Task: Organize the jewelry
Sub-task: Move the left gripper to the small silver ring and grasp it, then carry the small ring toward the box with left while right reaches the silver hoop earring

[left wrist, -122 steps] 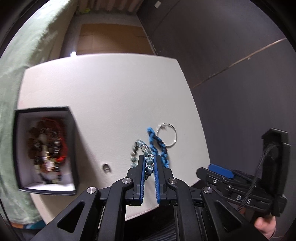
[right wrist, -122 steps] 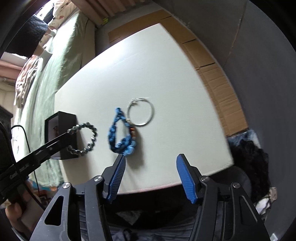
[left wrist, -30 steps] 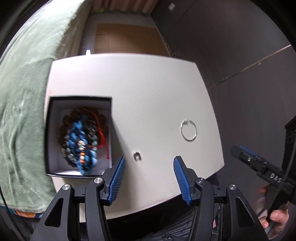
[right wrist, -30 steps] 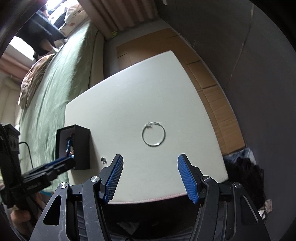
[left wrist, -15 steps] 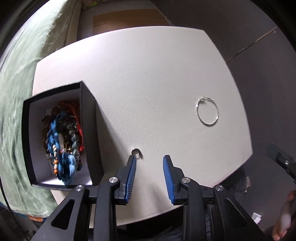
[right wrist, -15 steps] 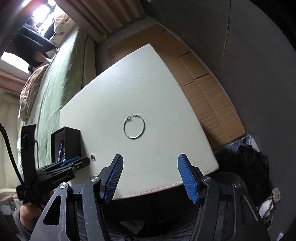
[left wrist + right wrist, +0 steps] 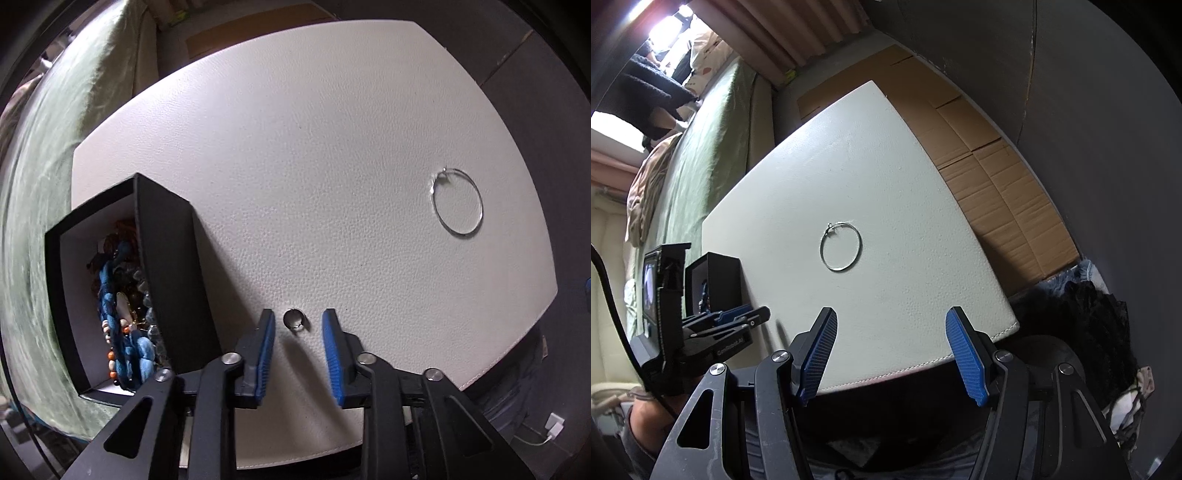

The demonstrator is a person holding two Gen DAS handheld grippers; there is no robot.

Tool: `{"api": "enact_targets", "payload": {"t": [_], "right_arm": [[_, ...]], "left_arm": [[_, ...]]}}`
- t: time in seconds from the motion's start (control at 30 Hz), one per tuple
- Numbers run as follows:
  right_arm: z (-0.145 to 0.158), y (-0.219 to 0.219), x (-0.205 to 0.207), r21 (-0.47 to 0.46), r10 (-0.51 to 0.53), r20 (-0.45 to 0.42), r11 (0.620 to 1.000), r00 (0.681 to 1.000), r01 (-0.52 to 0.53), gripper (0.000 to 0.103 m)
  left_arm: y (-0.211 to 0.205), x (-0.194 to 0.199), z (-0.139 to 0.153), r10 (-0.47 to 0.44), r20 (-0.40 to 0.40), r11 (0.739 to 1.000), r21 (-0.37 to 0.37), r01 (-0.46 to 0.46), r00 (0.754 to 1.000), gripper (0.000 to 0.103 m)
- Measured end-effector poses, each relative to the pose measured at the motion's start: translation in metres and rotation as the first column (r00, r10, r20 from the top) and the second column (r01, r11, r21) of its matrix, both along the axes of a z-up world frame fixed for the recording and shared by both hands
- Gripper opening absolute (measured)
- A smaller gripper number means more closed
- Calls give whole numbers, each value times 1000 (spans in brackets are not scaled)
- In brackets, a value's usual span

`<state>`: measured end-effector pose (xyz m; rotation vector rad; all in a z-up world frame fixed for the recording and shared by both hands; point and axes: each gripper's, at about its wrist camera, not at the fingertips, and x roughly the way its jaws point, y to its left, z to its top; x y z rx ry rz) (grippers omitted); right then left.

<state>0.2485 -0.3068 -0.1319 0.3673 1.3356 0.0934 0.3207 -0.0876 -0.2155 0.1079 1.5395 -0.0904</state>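
Observation:
A small silver ring lies on the white table. My left gripper points straight down over it, its blue pads on either side of the ring and apart from it, jaws closing. A black jewelry box beside it holds a blue braided bracelet and beaded pieces. A large thin silver hoop lies further right, also visible as the hoop in the right wrist view. My right gripper hovers open above the table's near edge, nothing between its fingers. There the left gripper shows beside the box.
A green bedspread borders the table's left side. Flattened cardboard covers the floor to the right, with dark clothing heaped near the corner. A white plug and cable lie on the floor at lower right.
My left gripper came down from beside the box to straddle the small ring, and its jaws narrowed. The right gripper drifted slightly, so the hoop sits more centrally in its view.

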Motion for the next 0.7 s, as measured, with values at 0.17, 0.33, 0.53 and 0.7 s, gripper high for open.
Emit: {"api": "enact_targets", "payload": {"t": [0.17, 0.33, 0.53, 0.7], "right_arm": [[-2, -3, -2, 1, -8, -6, 1000, 1000, 8, 62], [-4, -2, -1, 5, -13, -15, 1000, 1000, 13, 62], [-3, 10, 7, 2, 21, -12, 1000, 1000, -21, 62], [-4, 25, 23, 5, 42, -20, 999, 999, -42, 62]], "left_arm": [[-7, 2, -11, -16, -9, 1000, 12, 16, 1000, 22], [-2, 6, -12, -10, -1, 1000, 3, 10, 1000, 13], [14, -2, 6, 40, 41, 998, -41, -39, 998, 13], [35, -2, 29, 92, 79, 991, -102, -84, 993, 13]]}}
